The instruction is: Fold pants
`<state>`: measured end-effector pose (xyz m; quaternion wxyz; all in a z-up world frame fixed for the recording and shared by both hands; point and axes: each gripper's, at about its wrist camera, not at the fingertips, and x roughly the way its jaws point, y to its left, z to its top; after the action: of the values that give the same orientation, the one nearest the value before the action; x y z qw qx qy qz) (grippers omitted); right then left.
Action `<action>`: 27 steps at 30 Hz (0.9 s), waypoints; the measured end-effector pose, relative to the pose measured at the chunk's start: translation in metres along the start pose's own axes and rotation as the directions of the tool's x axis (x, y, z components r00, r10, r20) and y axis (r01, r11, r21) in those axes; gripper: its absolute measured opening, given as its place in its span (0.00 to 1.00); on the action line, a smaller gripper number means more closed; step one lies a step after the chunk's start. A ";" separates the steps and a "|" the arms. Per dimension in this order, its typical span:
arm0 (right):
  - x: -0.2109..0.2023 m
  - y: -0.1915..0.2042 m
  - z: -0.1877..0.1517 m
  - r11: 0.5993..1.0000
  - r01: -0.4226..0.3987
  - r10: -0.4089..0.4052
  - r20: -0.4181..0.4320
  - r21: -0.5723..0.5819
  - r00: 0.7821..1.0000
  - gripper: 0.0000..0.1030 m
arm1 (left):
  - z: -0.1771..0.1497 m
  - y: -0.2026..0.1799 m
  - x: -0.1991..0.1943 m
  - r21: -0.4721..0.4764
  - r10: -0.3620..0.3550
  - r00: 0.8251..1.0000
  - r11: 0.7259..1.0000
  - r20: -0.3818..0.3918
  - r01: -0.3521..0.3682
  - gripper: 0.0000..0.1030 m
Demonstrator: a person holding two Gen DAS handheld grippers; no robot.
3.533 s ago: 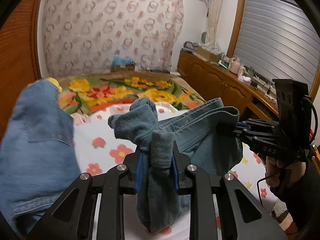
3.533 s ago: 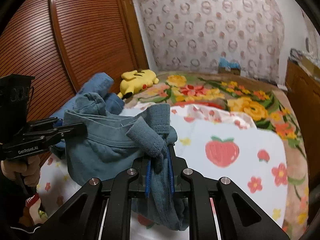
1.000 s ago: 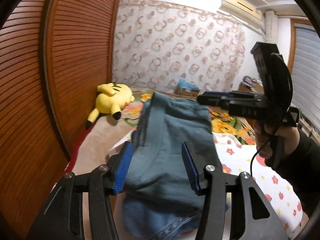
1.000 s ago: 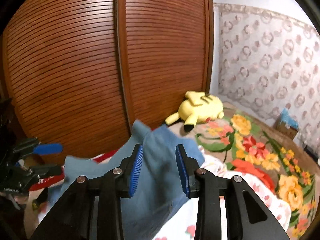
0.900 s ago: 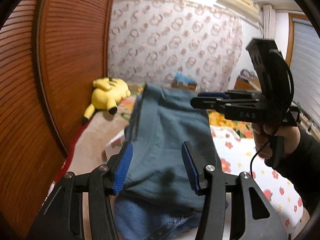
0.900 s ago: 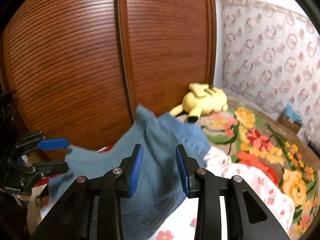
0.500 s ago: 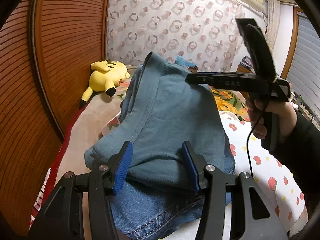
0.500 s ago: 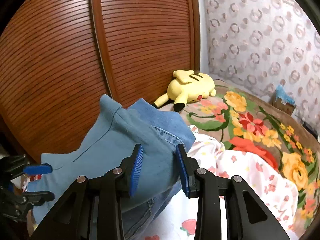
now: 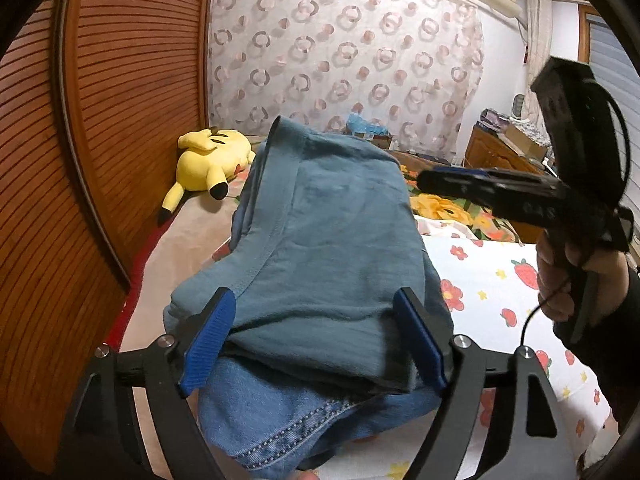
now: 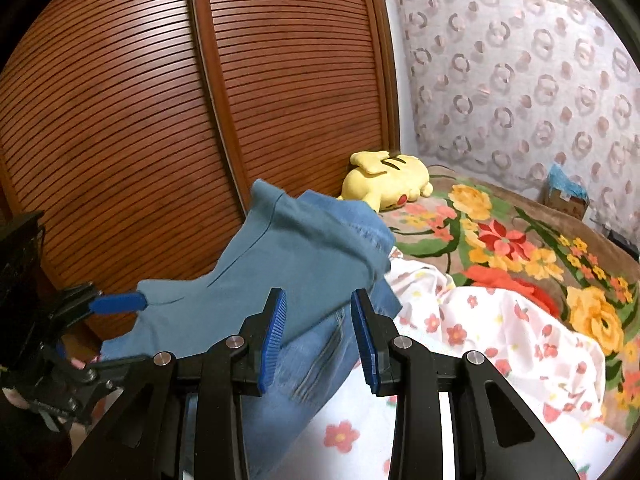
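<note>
Your left gripper (image 9: 316, 340) stands with its blue-padded jaws spread wide; they have just been opening, and the folded teal-blue cotton pants (image 9: 320, 248) lie between them with neither pad pressing on the cloth. Those pants rest on top of a folded pair of lighter blue denim jeans (image 9: 288, 420), whose stitched hem shows under the near edge, and the stack sits on the bed at its left side, close to the brown slatted wooden wardrobe doors (image 10: 200, 100). Your right gripper (image 10: 318, 336) holds its jaws partly apart and grips nothing; in its own view the jeans and the edge of the teal pants lie past and below the pads. In the left view the right gripper shows as a dark tool in your right hand (image 9: 576, 276), raised to the right of the stack and clear of it. A yellow plush toy (image 9: 210, 156) lies further up the bed against the wardrobe, and a white sheet printed with strawberries and flowers (image 9: 496, 280) covers the mattress to the right of the stack.
</note>
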<state>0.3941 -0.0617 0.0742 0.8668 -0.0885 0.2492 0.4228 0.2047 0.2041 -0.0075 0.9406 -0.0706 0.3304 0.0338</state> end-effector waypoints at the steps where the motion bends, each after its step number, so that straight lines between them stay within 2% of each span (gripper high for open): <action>1: -0.004 0.001 -0.003 1.000 0.000 0.000 0.001 0.006 1.000 0.34 | 0.000 -0.002 -0.003 0.005 -0.002 1.000 1.000 0.004 0.002 0.79; 11: -0.034 0.016 -0.022 1.000 0.019 -0.019 0.025 0.016 0.999 0.34 | -0.002 -0.017 -0.024 0.031 -0.006 1.000 1.000 0.028 0.005 0.80; 22: -0.068 0.028 -0.046 0.997 0.069 -0.071 0.052 0.037 0.996 0.54 | -0.003 -0.031 -0.038 0.057 -0.002 0.999 0.998 0.046 -0.001 0.80; 27: -0.082 0.037 -0.058 0.996 0.083 -0.085 0.055 0.045 0.995 0.56 | -0.010 -0.036 -0.041 0.043 -0.013 0.999 0.999 0.047 0.011 0.80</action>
<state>0.3018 -0.1162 0.0684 0.8922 -0.0685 0.2295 0.3829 0.1703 0.1667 0.0145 0.9496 -0.0516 0.3084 0.0229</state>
